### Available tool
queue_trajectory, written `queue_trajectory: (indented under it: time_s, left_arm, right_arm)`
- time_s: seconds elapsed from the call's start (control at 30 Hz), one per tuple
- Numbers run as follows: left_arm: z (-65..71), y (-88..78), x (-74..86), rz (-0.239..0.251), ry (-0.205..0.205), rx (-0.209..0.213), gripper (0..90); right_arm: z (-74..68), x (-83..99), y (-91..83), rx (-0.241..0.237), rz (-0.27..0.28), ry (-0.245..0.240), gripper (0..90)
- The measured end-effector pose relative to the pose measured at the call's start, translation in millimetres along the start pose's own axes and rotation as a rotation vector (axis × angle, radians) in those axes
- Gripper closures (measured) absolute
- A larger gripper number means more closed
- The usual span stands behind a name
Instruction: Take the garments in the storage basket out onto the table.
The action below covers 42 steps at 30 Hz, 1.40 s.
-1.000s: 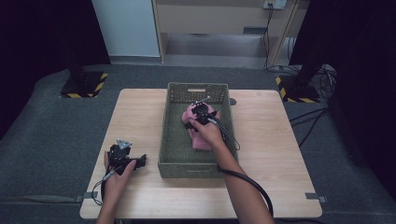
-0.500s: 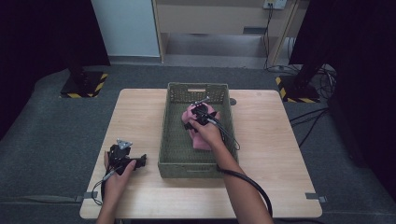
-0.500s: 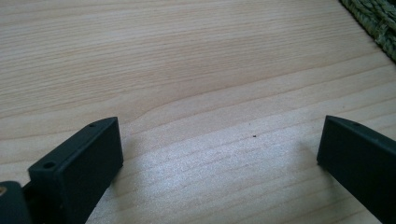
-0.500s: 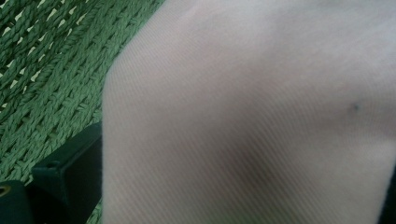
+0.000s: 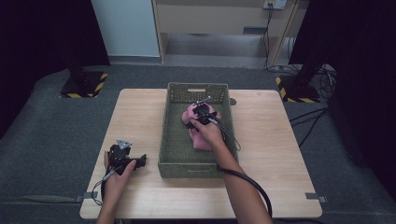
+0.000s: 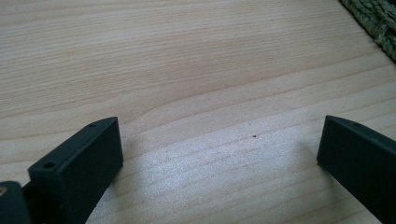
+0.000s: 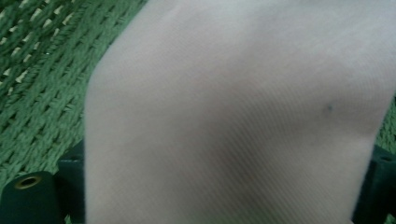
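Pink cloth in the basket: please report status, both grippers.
Right gripper in green basket, jaws either side of pink cloth, grip not confirmed. Left gripper open over bare table. Nothing in the way.

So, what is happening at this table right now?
A person works with two hand-held grippers at a wooden table. The right gripper is down inside the green woven basket, with its jaws around a soft pink object; I cannot tell how firmly they close. The left gripper rests on the table beside the basket, its jaws open, with nothing between them.
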<state>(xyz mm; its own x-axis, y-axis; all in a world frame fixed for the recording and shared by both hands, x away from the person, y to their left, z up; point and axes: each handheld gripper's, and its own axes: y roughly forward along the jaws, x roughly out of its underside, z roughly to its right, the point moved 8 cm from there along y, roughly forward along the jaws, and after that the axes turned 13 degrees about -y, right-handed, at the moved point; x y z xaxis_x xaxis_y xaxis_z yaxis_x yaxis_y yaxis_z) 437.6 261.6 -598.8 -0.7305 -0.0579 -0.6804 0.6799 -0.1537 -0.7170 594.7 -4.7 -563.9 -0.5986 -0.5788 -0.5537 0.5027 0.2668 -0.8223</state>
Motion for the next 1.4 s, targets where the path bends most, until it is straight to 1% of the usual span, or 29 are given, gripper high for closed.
queue_trajectory:
  time_s: [0.03, 0.07, 0.1, 0.13, 0.2, 0.27, 0.33, 0.37, 0.4, 0.43, 0.47, 0.5, 0.53, 0.67, 0.7, 0.77, 0.9, 1.07, 1.17, 1.2, 1.23, 1.4]
  left_arm:
    - [0.0, 0.0, 0.0, 0.000, 0.000, 0.000, 0.0]
    - [0.0, 0.0, 0.0, 0.000, 0.000, 0.000, 0.0]
    - [0.0, 0.0, 0.0, 0.000, 0.000, 0.000, 0.0]
    - [0.0, 0.0, 0.0, 0.000, 0.000, 0.000, 0.0]
    - [0.0, 0.0, 0.0, 0.000, 0.000, 0.000, 0.0]
    - [0.0, 0.0, 0.0, 0.000, 0.000, 0.000, 0.0]
    - [0.0, 0.0, 0.0, 0.000, 0.000, 0.000, 0.0]
    - [0.0, 0.0, 0.0, 0.000, 0.000, 0.000, 0.0]
    - [0.0, 0.0, 0.0, 0.000, 0.000, 0.000, 0.0]
    - [0.0, 0.0, 0.0, 0.000, 0.000, 0.000, 0.0]
    - [0.0, 0.0, 0.0, 0.000, 0.000, 0.000, 0.0]
    - [0.0, 0.0, 0.0, 0.000, 0.000, 0.000, 0.0]
    - [0.0, 0.0, 0.0, 0.000, 0.000, 0.000, 0.0]
    - [0.0, 0.0, 0.0, 0.000, 0.000, 0.000, 0.0]
    - [0.0, 0.0, 0.0, 0.000, 0.000, 0.000, 0.0]
    - [0.0, 0.0, 0.0, 0.001, 0.000, 0.000, 0.0]
    - [0.0, 0.0, 0.0, 0.000, 0.000, 0.000, 0.0]
    - [0.0, 0.0, 0.0, 0.000, 0.000, 0.000, 0.0]
    - [0.0, 0.0, 0.0, 0.000, 0.000, 0.000, 0.0]
    - [0.0, 0.0, 0.0, 0.000, 0.000, 0.000, 0.0]
    - [0.0, 0.0, -0.1, 0.000, -0.001, 0.000, 0.0]
    - [0.0, 0.0, 0.0, 0.000, 0.000, 0.000, 0.0]
  right_arm:
    - [0.7, 0.7, 0.6, -0.011, 0.002, 0.011, 12.1]
    - [0.7, 0.7, 0.6, -0.011, 0.002, 0.011, 12.1]
    - [1.6, 1.3, 0.9, -0.011, 0.002, 0.014, 13.6]
    - [3.0, 1.8, 0.6, -0.013, 0.003, 0.026, 15.9]
    - [3.5, 1.9, 0.3, -0.013, 0.004, 0.029, 17.4]
    - [4.4, 2.7, -0.3, -0.006, -0.005, 0.017, 23.2]
    - [4.8, 3.0, -1.4, -0.010, -0.005, 0.022, 28.8]
    - [4.8, 3.0, -1.4, -0.010, -0.005, 0.022, 28.8]
    - [6.1, 2.7, -3.1, -0.006, -0.001, 0.017, 36.9]
    - [6.1, 2.7, -3.1, -0.006, -0.001, 0.017, 36.9]
    - [7.0, 2.7, -4.0, -0.006, -0.001, 0.016, 39.6]
    - [8.6, 1.9, -6.7, -0.006, 0.004, 0.024, 47.2]
    - [8.6, 1.9, -6.7, -0.006, 0.004, 0.024, 47.2]
    - [11.6, 0.9, -13.1, 0.004, 0.011, 0.020, 57.6]
    - [12.6, 0.0, -15.2, 0.005, 0.021, 0.026, 59.2]
    - [13.1, -2.2, -19.9, -0.006, 0.043, 0.036, 62.4]
    - [12.9, -6.6, -29.3, -0.005, 0.073, 0.018, 66.9]
    - [10.7, -10.8, -37.4, -0.001, 0.092, -0.002, 69.0]
    - [9.2, -14.8, -44.2, 0.000, 0.111, -0.014, 69.5]
    - [8.4, -17.0, -48.7, 0.006, 0.119, -0.027, 69.5]
    - [8.4, -17.0, -48.7, 0.006, 0.119, -0.027, 69.5]
    - [5.9, -22.0, -59.9, 0.006, 0.144, -0.053, 69.7]
